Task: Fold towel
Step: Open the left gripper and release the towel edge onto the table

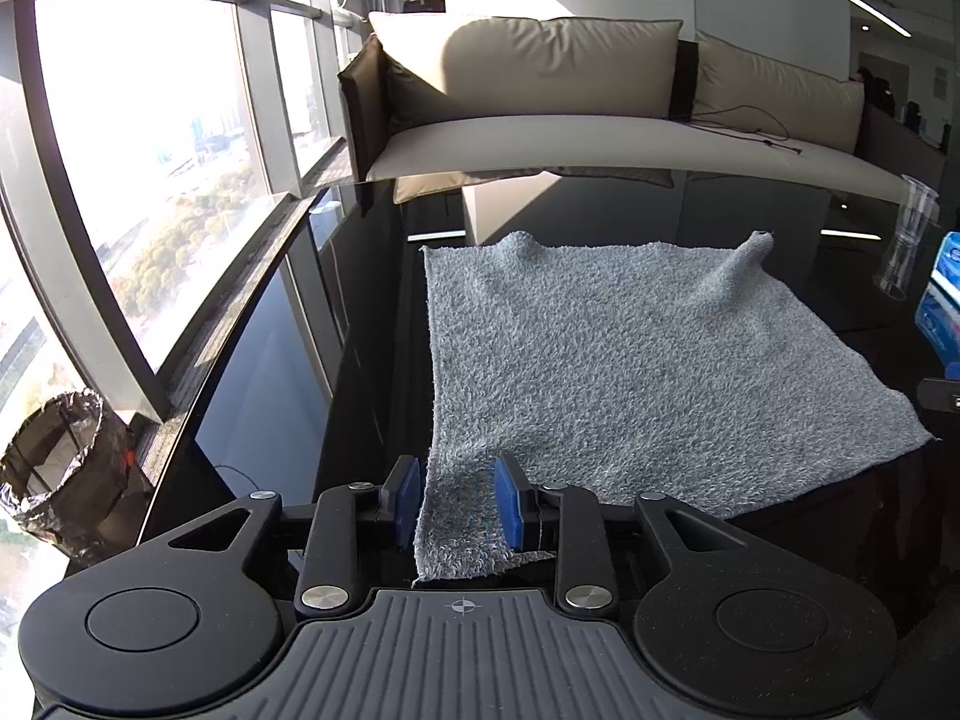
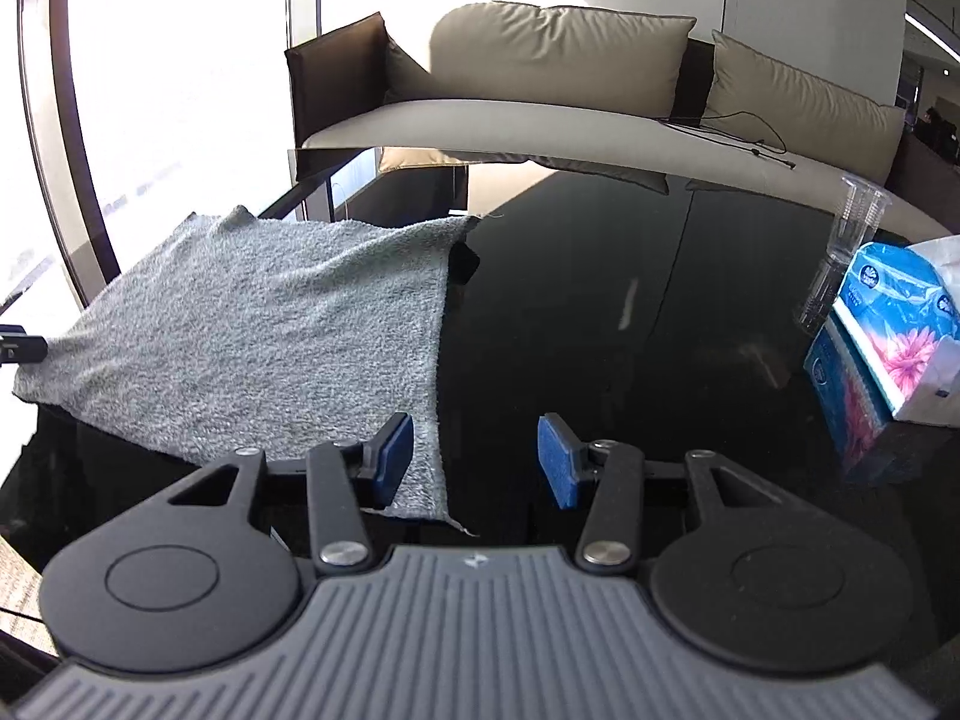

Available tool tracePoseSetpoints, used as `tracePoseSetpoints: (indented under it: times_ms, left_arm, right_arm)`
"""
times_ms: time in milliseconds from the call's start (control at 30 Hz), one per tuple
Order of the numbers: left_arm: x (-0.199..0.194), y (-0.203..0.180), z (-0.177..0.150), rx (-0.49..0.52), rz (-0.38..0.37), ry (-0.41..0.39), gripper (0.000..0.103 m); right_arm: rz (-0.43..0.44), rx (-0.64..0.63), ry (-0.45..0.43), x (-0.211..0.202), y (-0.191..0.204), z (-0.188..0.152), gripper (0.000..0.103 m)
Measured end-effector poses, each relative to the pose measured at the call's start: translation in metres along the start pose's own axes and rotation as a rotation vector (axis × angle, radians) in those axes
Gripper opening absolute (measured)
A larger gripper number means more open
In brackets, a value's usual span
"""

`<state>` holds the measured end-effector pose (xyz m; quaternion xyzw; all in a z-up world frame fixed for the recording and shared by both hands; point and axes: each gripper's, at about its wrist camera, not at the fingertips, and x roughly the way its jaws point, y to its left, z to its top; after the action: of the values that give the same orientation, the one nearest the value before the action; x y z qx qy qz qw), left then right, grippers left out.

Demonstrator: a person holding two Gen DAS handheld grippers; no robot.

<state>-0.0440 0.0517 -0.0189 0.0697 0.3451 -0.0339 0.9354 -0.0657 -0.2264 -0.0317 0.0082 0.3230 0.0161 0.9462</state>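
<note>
A grey fluffy towel (image 1: 630,360) lies spread on a glossy black table (image 2: 600,300), with two small raised peaks along its far edge. My left gripper (image 1: 459,501) has its blue pads on either side of the towel's near left corner, which passes between them and hangs toward the camera. The pads stand apart with the cloth loose between them. In the right wrist view the towel (image 2: 270,324) lies to the left. My right gripper (image 2: 477,459) is open, its left pad over the towel's near right corner, its right pad above bare table.
A blue tissue pack (image 2: 888,330) and stacked clear plastic cups (image 2: 846,240) stand at the table's right edge. A beige sofa (image 1: 570,90) is behind the table. Large windows are to the left, with a foil-lined bin (image 1: 54,474) on the floor.
</note>
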Motion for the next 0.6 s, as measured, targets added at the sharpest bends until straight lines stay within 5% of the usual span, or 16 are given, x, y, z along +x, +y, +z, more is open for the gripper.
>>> tracePoseSetpoints:
  times_ms: [167, 367, 600]
  left_arm:
    - [0.001, -0.003, -0.001, -0.01, -0.018, -0.004, 0.036]
    - [0.004, -0.006, -0.001, -0.008, -0.037, -0.001, 0.048]
    - [-0.001, -0.001, -0.004, -0.025, -0.048, -0.004, 0.065]
  right_arm:
    - [0.044, 0.015, -0.009, 0.006, 0.011, 0.0, 0.049]
    - [0.067, -0.013, -0.021, 0.005, 0.021, 0.001, 0.063]
    - [0.079, -0.03, 0.013, 0.006, 0.02, -0.003, 0.063]
